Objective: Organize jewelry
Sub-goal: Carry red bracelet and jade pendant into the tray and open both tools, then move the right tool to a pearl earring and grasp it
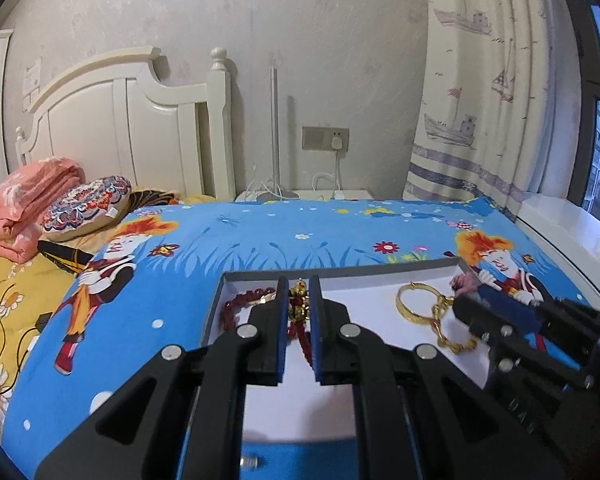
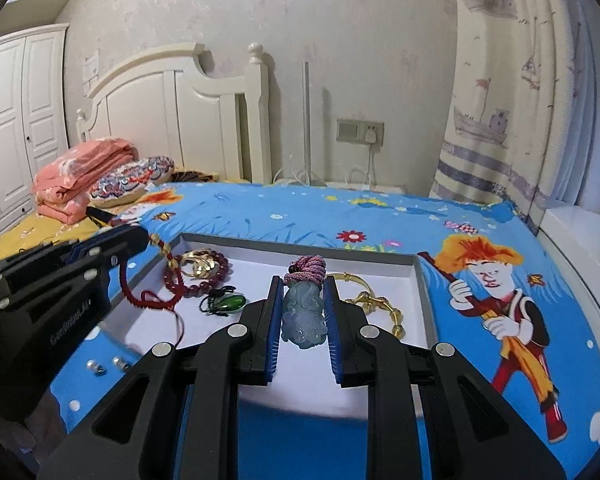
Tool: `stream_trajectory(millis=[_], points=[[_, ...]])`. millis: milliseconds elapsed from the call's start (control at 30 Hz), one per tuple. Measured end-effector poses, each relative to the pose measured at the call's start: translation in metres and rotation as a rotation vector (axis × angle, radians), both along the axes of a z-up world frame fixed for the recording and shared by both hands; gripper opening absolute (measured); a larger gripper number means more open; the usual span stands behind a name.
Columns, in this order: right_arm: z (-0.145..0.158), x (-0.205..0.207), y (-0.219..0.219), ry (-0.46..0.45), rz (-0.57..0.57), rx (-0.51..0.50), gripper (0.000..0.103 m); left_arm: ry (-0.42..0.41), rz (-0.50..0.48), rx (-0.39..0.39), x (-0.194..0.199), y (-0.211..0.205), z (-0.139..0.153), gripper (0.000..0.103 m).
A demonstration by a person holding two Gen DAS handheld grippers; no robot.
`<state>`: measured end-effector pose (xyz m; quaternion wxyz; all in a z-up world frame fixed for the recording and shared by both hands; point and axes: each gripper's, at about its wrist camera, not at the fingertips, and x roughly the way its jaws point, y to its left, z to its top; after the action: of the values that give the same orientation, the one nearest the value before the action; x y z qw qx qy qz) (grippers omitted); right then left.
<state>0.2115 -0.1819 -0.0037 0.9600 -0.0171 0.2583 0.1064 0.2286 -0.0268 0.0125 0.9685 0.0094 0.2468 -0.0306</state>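
Bare tray floor [image 2: 384,276] beside bangle [image 2: 380,306]

Pale blue pendant [image 2: 303,316], perhaps jade; blue cartoon-print bedsheet [image 2: 380,216].

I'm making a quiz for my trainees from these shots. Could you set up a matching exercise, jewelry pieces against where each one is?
Things:
1. pale blue carved pendant
2. red corded charm
3. green pendant
4. gold bangle

Places:
A. lying in the tray, left part
B. between the right gripper fingers
C. between the left gripper fingers
D. lying in the tray, right part

Pairs: 1-B, 2-C, 3-A, 4-D
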Motion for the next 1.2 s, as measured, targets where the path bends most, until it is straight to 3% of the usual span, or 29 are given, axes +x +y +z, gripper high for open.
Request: stream_trajectory(millis=[300,400,467,533,600,667,833,933,1200], points=[[-0.022,0.055,0.004,0.117,-0.016,-0.031,0.022,0.089,0.008,0.027,0.054,-0.007,-0.018,0.011],[-0.03,0.065,0.002,0.163,-0.021,-0.03,0.035,0.115,0.029,-0.011,0.061,0.001,-0.025,0.013],[-0.032,0.065,0.0,0.159,-0.022,-0.031,0.051,0.126,0.032,-0.027,0.061,0.005,-0.029,0.023],[-0.031,0.062,-0.001,0.15,-0.016,-0.02,0.053,0.122,0.038,-0.026,0.058,0.007,-0.03,0.03],[-0.029,0.058,-0.002,0.133,-0.017,-0.028,0.053,0.118,0.041,-0.025,0.051,0.009,-0.03,0.042],[-0.028,0.054,-0.003,0.134,-0.015,-0.026,0.053,0.101,0.047,-0.024,0.039,0.012,-0.025,0.068],[-0.023,0.029,-0.005,0.132,-0.021,0.001,0.053,0.058,0.061,0.0,-0.009,0.024,-0.014,0.092],[-0.021,0.004,0.0,0.118,-0.021,-0.004,0.056,0.031,0.064,0.015,-0.038,0.034,-0.014,0.098],[-0.026,-0.055,0.023,0.092,0.024,-0.004,0.057,0.026,0.09,0.044,-0.106,0.069,-0.034,0.098]])
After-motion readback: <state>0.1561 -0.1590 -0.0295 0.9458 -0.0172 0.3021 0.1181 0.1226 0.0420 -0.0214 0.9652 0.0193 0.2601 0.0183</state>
